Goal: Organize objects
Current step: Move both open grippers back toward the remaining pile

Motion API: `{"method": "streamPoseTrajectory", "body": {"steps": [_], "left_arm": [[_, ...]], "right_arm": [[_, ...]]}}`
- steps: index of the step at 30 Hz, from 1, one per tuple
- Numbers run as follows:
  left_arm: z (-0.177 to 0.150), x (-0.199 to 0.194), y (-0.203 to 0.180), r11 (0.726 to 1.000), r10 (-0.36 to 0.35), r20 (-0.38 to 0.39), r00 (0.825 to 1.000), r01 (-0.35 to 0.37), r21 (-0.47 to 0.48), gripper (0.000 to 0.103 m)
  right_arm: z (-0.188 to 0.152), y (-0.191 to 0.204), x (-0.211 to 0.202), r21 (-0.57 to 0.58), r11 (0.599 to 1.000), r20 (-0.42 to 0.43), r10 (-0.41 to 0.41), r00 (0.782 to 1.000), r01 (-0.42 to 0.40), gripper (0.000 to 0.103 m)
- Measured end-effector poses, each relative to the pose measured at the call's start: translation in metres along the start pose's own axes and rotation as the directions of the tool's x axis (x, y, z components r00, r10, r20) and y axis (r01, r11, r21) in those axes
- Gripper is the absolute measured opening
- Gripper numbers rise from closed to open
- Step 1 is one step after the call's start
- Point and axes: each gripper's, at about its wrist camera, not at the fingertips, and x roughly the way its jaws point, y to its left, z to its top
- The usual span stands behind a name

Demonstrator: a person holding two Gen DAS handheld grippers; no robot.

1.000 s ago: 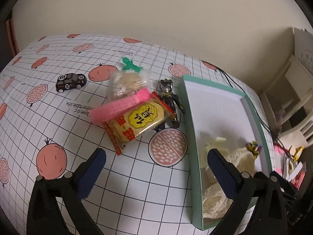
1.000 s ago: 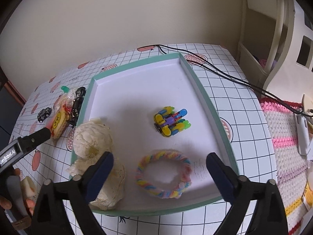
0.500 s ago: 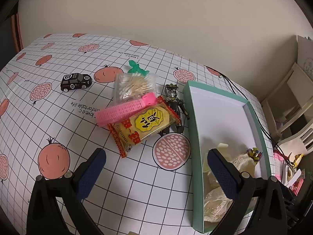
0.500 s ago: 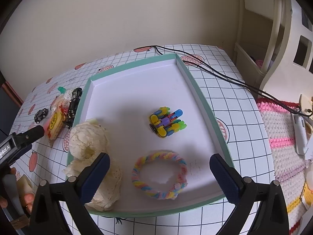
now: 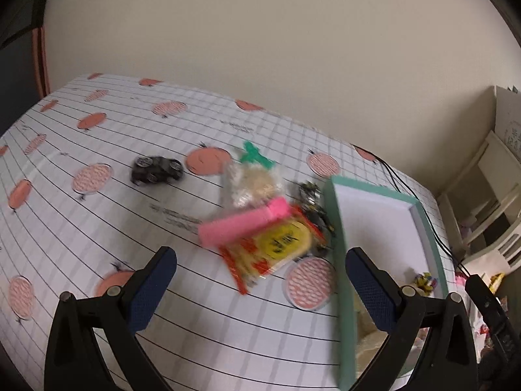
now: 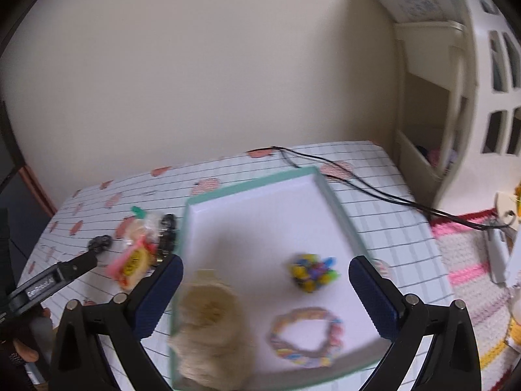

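On the fruit-print tablecloth lies a pile: a pink comb [image 5: 244, 224] across a yellow snack packet [image 5: 276, 247], a clear bag of cotton swabs [image 5: 252, 184] and a dark robot figure [image 5: 312, 195]. A black toy car [image 5: 156, 170] sits apart to the left. My left gripper [image 5: 260, 286] hovers open just short of the pile, nothing between its fingers. The green-rimmed box [image 6: 189, 228] holds a cream lace bundle [image 6: 208, 322], a colourful block toy [image 6: 312, 272] and a pastel braided ring [image 6: 306, 337]. My right gripper [image 6: 265, 296] hangs open over the box.
A black cable [image 6: 358, 185] runs across the table behind the box. A white shelf unit [image 6: 456, 97] stands at the right, with a pink-striped knitted mat [image 6: 472, 270] beside it. A person's hand [image 6: 26, 348] holds the left gripper at lower left.
Both views have tilted upward and are motion-blurred. The left gripper has drawn nearer to the pile. The right gripper has lifted and pulled back over the box. No object has shifted.
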Motion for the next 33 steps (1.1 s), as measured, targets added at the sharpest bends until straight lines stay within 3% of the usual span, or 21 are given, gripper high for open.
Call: {"method": "streamPoseTrajectory", "body": {"steps": [8, 17, 21, 25, 33], "left_arm": [[0.012, -0.005, 0.059, 0.992, 0.059, 0.012, 0.998, -0.057, -0.109, 0.103], [0.027, -0.001, 0.100, 0.979, 0.106, -0.044, 0.993, -0.112, -0.170, 0.103], [0.038, 0.002, 0.100, 0.979, 0.100, -0.077, 0.992, -0.112, -0.172, 0.103], [0.050, 0.005, 0.098, 0.973, 0.145, -0.094, 0.985, -0.159, -0.166, 0.103], [0.052, 0.042, 0.122, 0.940, 0.105, -0.184, 0.977, -0.158, -0.303, 0.103]], "right_arm": [[-0.004, 0.066, 0.018, -0.023, 0.993, -0.025, 0.119, 0.993, -0.120, 0.103], [0.000, 0.126, 0.038, -0.050, 0.984, -0.118, 0.164, 0.979, -0.171, 0.097], [0.003, 0.147, 0.053, -0.065, 0.985, -0.167, 0.149, 0.975, -0.162, 0.092], [0.002, 0.157, 0.078, -0.020, 0.989, -0.237, 0.140, 0.962, -0.149, 0.086], [-0.010, 0.169, 0.125, 0.066, 0.991, -0.343, 0.136, 0.930, -0.120, 0.075]]}}
